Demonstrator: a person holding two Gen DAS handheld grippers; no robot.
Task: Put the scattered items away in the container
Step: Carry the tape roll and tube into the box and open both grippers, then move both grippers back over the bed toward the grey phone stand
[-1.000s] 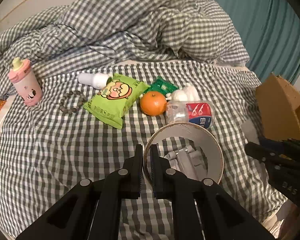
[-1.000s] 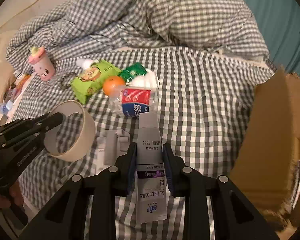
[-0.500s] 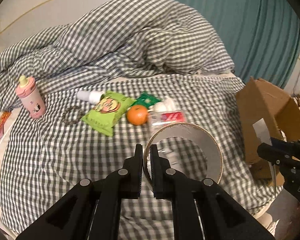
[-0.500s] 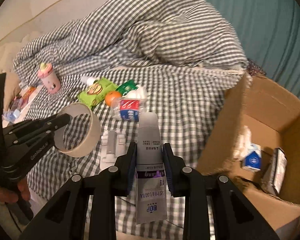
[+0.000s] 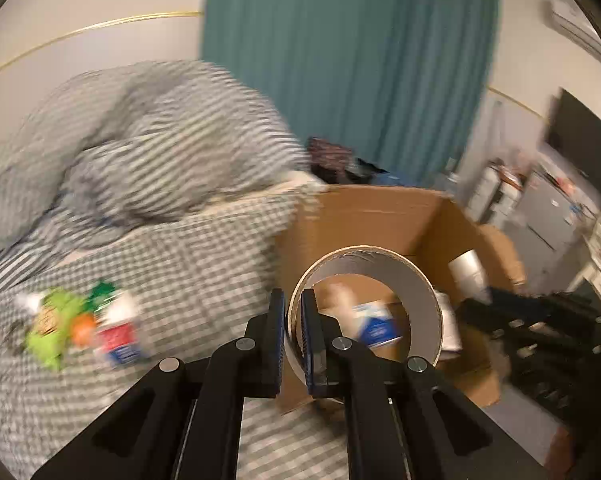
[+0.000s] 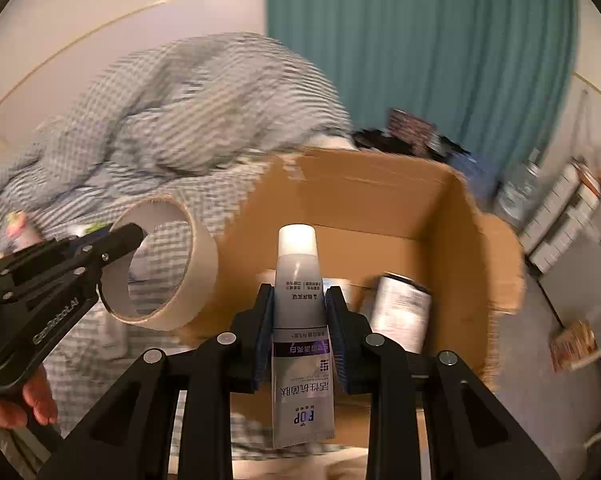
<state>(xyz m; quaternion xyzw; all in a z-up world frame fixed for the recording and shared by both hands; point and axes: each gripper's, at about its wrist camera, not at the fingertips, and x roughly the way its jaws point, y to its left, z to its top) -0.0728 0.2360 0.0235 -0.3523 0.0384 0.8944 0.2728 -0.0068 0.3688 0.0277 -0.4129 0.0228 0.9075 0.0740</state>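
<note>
My left gripper (image 5: 293, 312) is shut on the wall of a beige tape roll (image 5: 364, 256) and holds it in the air at the near left corner of the open cardboard box (image 5: 360, 212). In the right wrist view the tape roll (image 6: 192, 280) hangs left of the box (image 6: 340, 192). My right gripper (image 6: 299, 312) is shut on a white and purple tube (image 6: 300, 320), cap forward, above the box's near side. The box holds a small blue and white carton (image 5: 374, 322) and a silvery can (image 6: 398, 308).
A blurred green snack bag (image 5: 50, 328), an orange (image 5: 82, 328) and a red and white pack (image 5: 118, 340) lie on the checked bed (image 5: 172, 272). A rumpled duvet (image 6: 188, 108) sits behind. A teal curtain (image 6: 420, 40) and white furniture (image 6: 560, 216) stand beyond the box.
Both grippers have swung right from the bed to the box with the tape roll and the tube held. The box now fills the middle of both views.
</note>
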